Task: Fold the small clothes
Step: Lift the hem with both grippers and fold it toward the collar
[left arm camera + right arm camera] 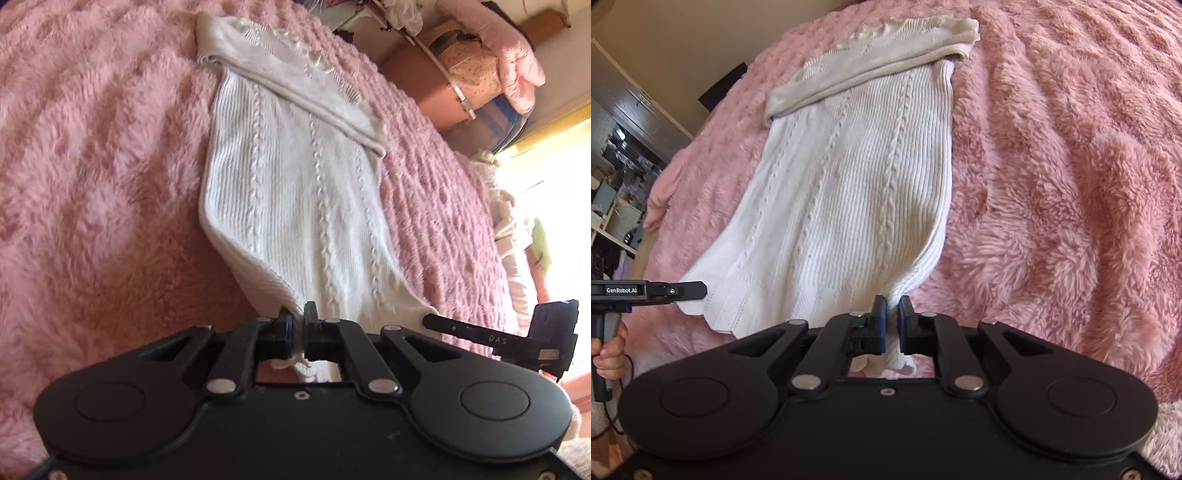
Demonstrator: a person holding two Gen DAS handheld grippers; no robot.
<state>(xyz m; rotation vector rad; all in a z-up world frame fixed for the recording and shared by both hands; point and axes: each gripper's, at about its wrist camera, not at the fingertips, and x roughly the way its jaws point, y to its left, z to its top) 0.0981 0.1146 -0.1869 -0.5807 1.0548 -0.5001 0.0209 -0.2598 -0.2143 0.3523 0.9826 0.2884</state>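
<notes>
A white cable-knit sweater point(295, 192) lies lengthwise on a fluffy pink blanket point(92, 166), its sleeves folded across the far end. My left gripper point(298, 319) is shut on the near left corner of the hem, lifting it slightly. The right gripper shows at the right edge of the left wrist view point(436, 321). In the right wrist view the sweater point(849, 184) stretches away from me, and my right gripper point(893, 306) is shut on the near right hem corner. The left gripper point(698, 291) shows at the left, pinching the other hem corner.
The pink blanket point(1071, 184) covers the whole bed. Beyond the bed's far edge stand boxes and pink bedding point(480, 74). A dark cabinet and cluttered shelves point(620, 147) are at the left. A hand point(609, 354) holds the left gripper's handle.
</notes>
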